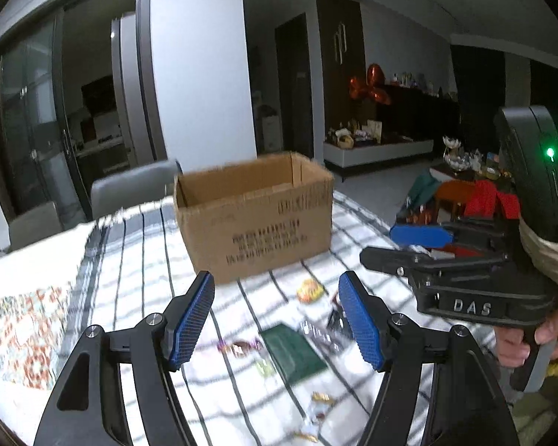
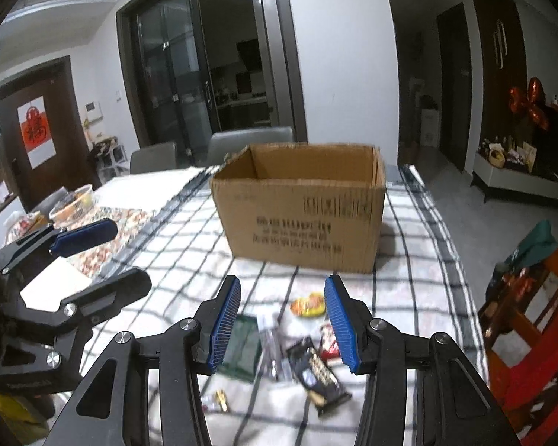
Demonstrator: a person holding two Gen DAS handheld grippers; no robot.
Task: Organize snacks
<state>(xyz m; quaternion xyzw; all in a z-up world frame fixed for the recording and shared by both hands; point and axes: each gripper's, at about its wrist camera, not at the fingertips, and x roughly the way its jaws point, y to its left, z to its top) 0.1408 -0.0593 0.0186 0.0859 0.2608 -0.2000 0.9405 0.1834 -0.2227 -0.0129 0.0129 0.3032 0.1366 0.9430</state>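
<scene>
Left hand-held gripper (image 1: 277, 319) spread, empty; right hand-held gripper (image 2: 282, 321) likewise (narrower gap). Snacks (image 2: 318, 369) scattered on checked tabletop (image 2: 175, 260) beneath both, cardboard box (image 2: 301, 208) open behind them.

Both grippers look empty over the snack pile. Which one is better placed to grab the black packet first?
Probably the right. The right gripper is open with the black packet lying just below its gap. The left gripper, also open, sits over the green packet instead. The cardboard box stands open behind both.

Black grippers, blue ribbed fingers (image 1: 189, 319), silver screws, "DAS" marking
</scene>
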